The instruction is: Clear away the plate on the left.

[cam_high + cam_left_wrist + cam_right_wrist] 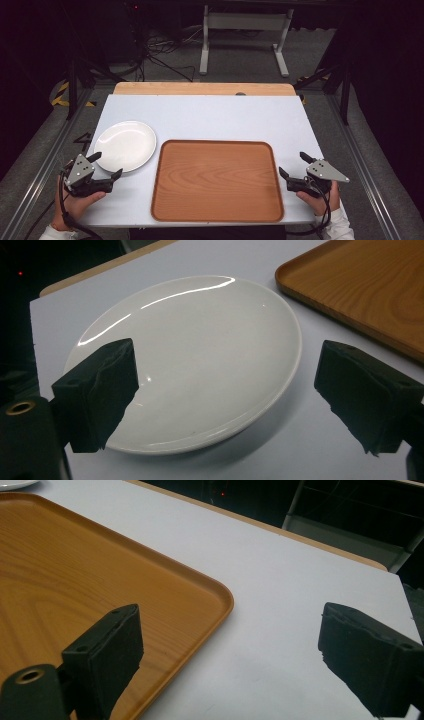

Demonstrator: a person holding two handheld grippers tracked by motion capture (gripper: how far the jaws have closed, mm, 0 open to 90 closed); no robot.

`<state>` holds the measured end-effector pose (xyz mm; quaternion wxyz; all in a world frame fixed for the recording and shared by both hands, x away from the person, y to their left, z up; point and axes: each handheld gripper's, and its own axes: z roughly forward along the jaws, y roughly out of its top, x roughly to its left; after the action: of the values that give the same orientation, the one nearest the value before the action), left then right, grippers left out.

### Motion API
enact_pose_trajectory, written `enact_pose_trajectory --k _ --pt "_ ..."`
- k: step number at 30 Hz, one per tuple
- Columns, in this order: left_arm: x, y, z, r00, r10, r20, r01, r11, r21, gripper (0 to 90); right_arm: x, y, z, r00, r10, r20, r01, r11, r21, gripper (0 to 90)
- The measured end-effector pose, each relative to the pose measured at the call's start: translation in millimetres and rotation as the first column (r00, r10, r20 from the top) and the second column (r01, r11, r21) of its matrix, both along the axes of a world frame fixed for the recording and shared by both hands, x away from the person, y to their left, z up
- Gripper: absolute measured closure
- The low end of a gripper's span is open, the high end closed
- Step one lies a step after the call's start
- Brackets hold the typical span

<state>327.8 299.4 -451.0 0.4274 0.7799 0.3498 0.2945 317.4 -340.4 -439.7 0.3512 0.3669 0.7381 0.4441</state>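
Dark floor with cables and a grey metal stand lies beyond the pale table, which has a wooden strip along its far edge. Two containers sit on it: a white plate toward the left and a wooden tray in the middle, both with nothing in them.

My hands come in at the near corners, forearms low, each gripper pointing forward and inward over the table. My left gripper has its jaws spread wide with nothing between them; in the left gripper view the plate lies straight ahead at twelve o'clock, its near rim reaching in between the jaw tips without touching the pads, and the tray sits at about two o'clock.

My right gripper is also wide open and holds nothing. In the right gripper view the tray lies at ten o'clock, its rounded corner just ahead of the left jaw, bare table under the right one.
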Motion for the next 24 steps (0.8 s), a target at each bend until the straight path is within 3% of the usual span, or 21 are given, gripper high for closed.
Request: enact_pose_trajectory --k 15,24 --pt "-5.8 0.5 -0.7 0.9999 -0.008 -0.01 0.008 0.9996 0.029 12.7 3.3 1.0 2.4 1.0 -0.001 -0.001 0.001 1.0 0.018 11.3" --pt "-11.5 1.2 0.1 0.9998 -0.003 -0.022 0.006 0.9925 0.122 12.4 5.5 3.0 1.9 0.9999 0.008 -0.011 -0.008 1.0 0.023 11.3"
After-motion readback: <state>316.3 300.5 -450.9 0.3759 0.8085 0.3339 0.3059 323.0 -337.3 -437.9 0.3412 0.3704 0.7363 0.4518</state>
